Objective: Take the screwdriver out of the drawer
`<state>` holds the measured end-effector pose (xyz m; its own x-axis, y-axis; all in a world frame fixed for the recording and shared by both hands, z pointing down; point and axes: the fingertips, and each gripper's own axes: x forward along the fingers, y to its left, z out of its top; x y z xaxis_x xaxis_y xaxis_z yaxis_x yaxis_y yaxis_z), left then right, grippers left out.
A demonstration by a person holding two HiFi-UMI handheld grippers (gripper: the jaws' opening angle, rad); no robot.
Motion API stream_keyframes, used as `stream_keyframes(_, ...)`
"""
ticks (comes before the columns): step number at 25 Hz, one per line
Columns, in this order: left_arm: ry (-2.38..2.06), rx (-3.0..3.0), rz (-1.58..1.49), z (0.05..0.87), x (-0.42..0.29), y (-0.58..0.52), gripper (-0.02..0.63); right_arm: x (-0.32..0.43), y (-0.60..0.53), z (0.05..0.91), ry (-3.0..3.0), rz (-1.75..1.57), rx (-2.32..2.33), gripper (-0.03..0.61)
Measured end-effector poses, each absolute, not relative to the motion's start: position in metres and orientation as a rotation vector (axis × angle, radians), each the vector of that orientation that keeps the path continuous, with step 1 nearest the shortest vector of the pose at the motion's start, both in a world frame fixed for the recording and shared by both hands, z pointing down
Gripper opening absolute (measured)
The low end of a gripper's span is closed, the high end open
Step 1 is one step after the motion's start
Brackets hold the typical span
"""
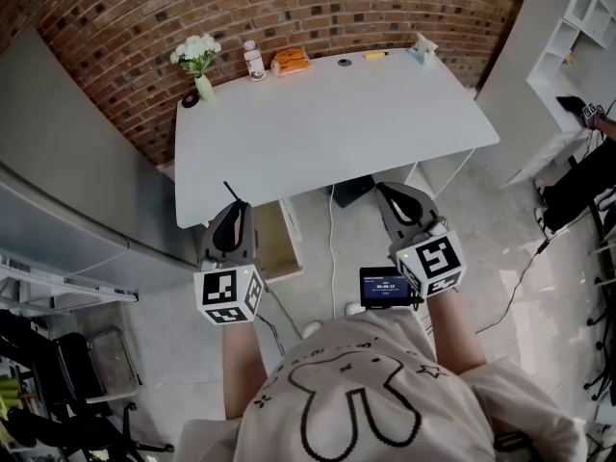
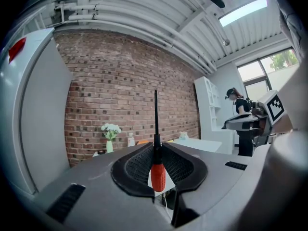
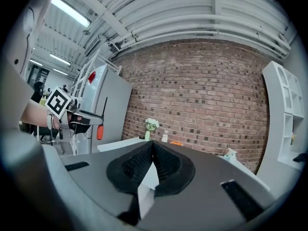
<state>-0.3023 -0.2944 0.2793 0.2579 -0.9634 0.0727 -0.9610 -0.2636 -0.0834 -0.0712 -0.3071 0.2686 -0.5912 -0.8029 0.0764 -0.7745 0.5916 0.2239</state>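
Left gripper [image 2: 156,146] first: its jaws are clamped on the screwdriver [image 2: 157,173], gripping the dark collar where the red handle meets the shaft. In the left gripper view the handle hangs toward 6 o'clock below the pads and the thin black shaft stands straight up to 12 o'clock, clear of everything. From the head view the left gripper [image 1: 234,210] sits at about 7 o'clock, with the screwdriver [image 1: 231,192] shaft poking up against the table's near edge.

Right gripper [image 3: 153,146] – jaws pressed together, nothing between them. In the head view the right gripper [image 1: 385,192] sits at about 5 o'clock, well apart from its partner. Its own camera catches the screwdriver [image 3: 100,129] off at 9 o'clock, upright in the other gripper's jaws.

Moving outward – just beside the left gripper, toward 3 o'clock, the tan drawer [image 1: 274,243] shows below the table edge, and the screwdriver is out of it, up at table level. The white table [image 1: 327,133] fills 12 o'clock. Along its far edge, against the brick wall, stand a vase of flowers [image 1: 197,61] at 11 o'clock, a small bottle [image 1: 254,61], and an orange packet [image 1: 291,62].
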Motion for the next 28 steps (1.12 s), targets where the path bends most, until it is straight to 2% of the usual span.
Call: stream_keyframes(28,1.868,-2.474,-0.158,0.277,-0.302,-0.291,0.063,-0.065,-0.308,0.265,-2.657,-0.232,1.365,0.018)
